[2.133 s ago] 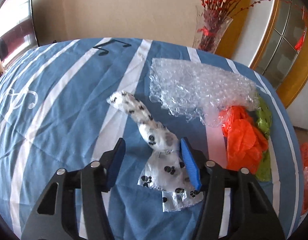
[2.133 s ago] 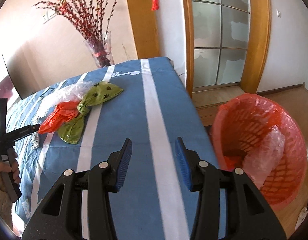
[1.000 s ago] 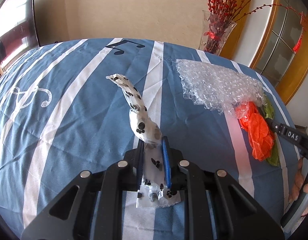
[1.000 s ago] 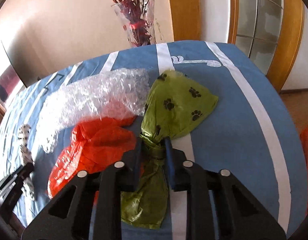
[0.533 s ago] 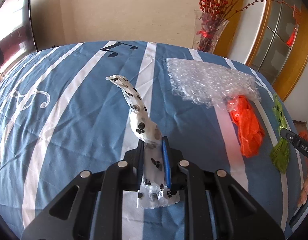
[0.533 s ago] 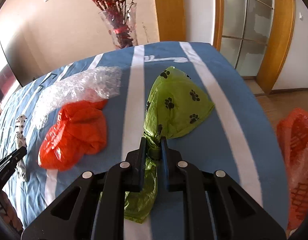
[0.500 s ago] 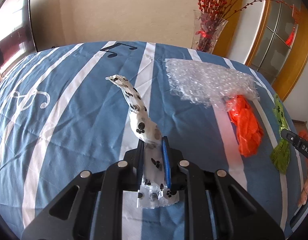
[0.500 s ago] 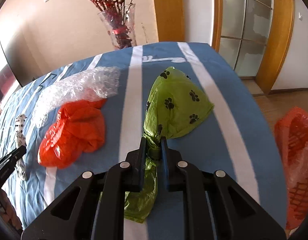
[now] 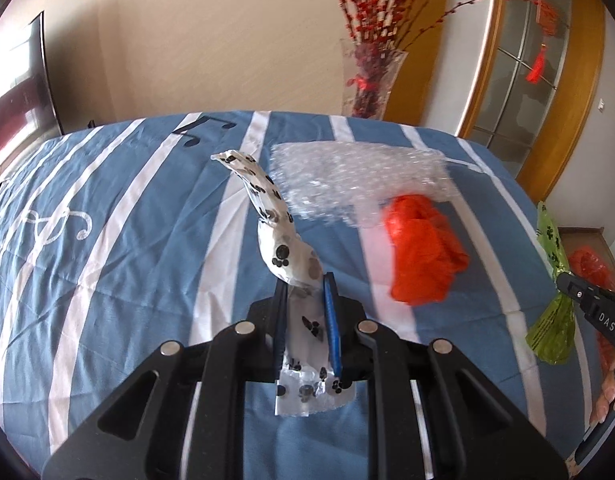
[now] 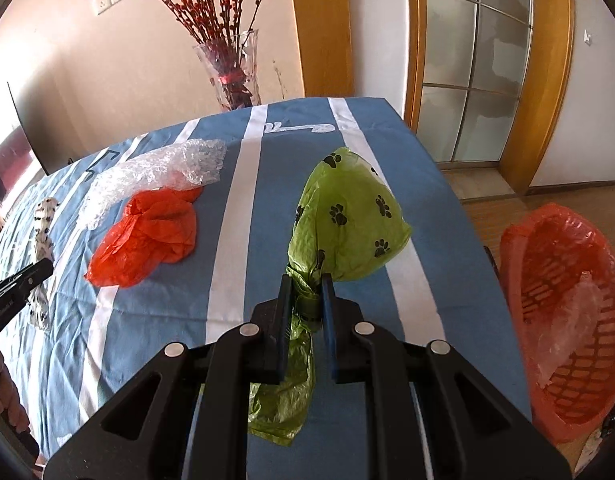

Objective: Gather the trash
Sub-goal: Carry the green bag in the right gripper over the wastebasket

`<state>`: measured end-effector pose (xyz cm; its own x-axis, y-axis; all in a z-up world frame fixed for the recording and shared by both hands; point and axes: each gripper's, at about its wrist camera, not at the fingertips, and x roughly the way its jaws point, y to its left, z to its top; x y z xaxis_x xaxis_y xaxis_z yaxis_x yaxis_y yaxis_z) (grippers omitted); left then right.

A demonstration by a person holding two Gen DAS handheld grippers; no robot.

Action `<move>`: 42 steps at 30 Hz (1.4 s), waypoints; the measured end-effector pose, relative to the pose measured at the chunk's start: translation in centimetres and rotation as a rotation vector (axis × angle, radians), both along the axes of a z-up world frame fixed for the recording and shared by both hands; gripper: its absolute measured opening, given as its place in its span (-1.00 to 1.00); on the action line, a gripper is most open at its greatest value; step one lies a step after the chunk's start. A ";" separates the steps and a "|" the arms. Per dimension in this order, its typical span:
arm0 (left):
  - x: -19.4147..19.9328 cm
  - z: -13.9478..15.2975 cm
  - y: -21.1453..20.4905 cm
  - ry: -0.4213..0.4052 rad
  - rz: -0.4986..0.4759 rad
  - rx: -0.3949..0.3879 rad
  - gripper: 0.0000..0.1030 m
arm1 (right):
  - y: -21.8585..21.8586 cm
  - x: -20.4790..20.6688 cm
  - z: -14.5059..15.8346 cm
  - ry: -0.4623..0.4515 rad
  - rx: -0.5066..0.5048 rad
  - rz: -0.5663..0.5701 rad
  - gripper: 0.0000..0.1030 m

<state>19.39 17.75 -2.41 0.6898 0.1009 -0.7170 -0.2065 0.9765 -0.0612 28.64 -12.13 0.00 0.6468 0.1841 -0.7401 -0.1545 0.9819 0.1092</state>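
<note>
We have two bags pinched right now. Our right hand-held gripper (image 10: 305, 294) is squeezed tight on the neck of the green paw-print bag (image 10: 347, 216). The fat part of the bag points away from us, past the fingertips, and the loose tail hangs down under the jaws. The orange bin (image 10: 563, 312) stands on the floor to the right of this bag, just off the edge of the blue striped surface (image 10: 235, 240) — so we think the right hand is the nearer one and should swing right to drop first.

Our left hand-held gripper (image 9: 305, 296) is squeezed on the white paw-print bag (image 9: 285, 256). That bag is long and thin, and it stretches straight ahead and a bit to the left, lifted off the surface. The bin is far over on its right side.

Still lying on the surface are the orange plastic bag (image 10: 147, 236) and the bubble wrap (image 10: 159, 172) touching it — both between our two hands.
</note>
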 end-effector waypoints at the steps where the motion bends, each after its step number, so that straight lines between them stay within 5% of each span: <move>1: -0.1 0.1 -0.3 -0.003 -0.004 0.001 -0.65 | -0.2 -0.2 0.1 -0.003 0.002 0.000 -0.72; 27: 0.7 1.1 -12.7 -0.002 -0.221 -0.005 -0.65 | -7.2 -5.9 1.9 -0.091 -0.024 -0.066 -0.72; 42: 1.8 0.6 -22.1 -0.003 -0.407 -0.101 -0.65 | -15.0 -7.2 1.8 -0.125 -0.020 -0.211 -0.72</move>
<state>21.21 -4.34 -1.85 0.6608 -0.2510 -0.7073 0.1956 0.9675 -0.1606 21.47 -27.14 1.85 0.7560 0.0210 -0.6543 0.0435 0.9957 0.0822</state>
